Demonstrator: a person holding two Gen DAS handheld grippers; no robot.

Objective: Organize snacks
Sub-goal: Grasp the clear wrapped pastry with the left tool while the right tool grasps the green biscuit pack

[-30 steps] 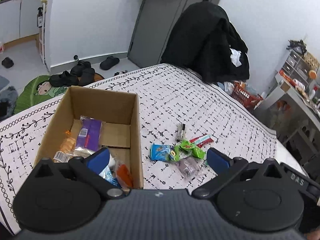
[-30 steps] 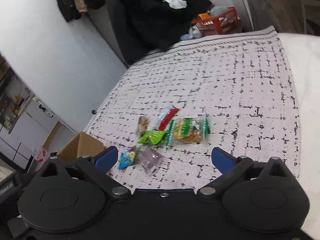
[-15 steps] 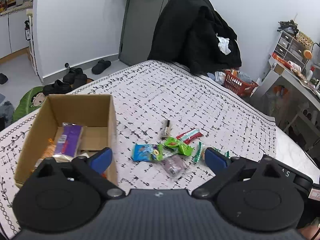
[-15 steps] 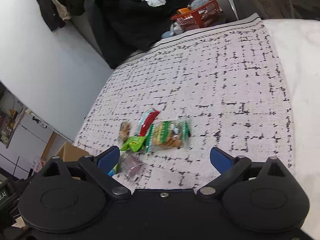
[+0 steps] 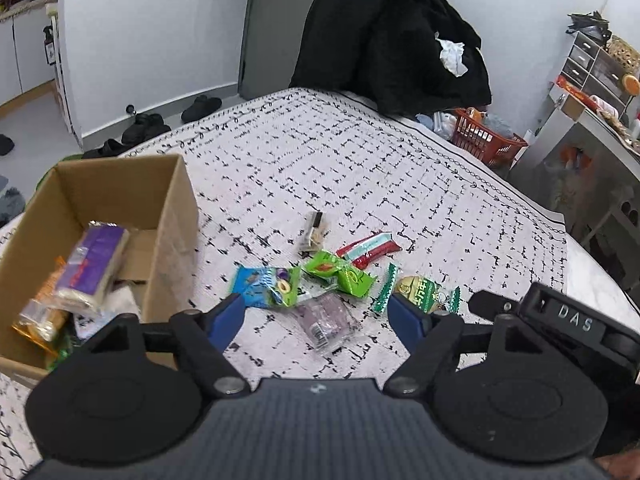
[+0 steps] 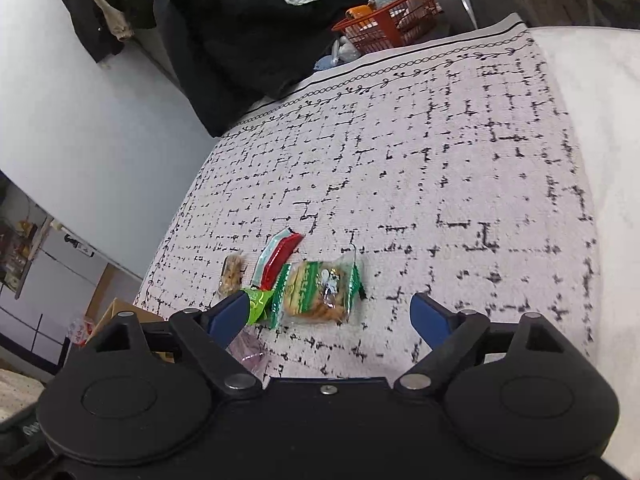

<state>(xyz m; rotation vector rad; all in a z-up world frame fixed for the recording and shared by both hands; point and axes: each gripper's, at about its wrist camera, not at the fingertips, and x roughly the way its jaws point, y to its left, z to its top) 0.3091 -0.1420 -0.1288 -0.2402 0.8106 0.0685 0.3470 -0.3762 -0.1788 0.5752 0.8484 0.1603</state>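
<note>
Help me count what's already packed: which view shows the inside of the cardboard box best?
The left wrist view. The cardboard box stands open there, with a purple packet and other snacks visible inside. The right wrist view shows only a brown corner beside the left finger, nothing of the inside.

Place: a lived-in bedroom in a home.
Bed: a mattress under a white cover with black dashes (image 5: 360, 168) fills the middle.
Clothing: a heap of dark clothes (image 5: 392, 36) lies at the far end.
Floor: dark shoes (image 5: 200, 104) stand by the grey door (image 5: 276, 20).
Storage: an orange laundry basket (image 5: 486, 142) sits far right, beside a small drawer unit (image 5: 592, 64).
</note>
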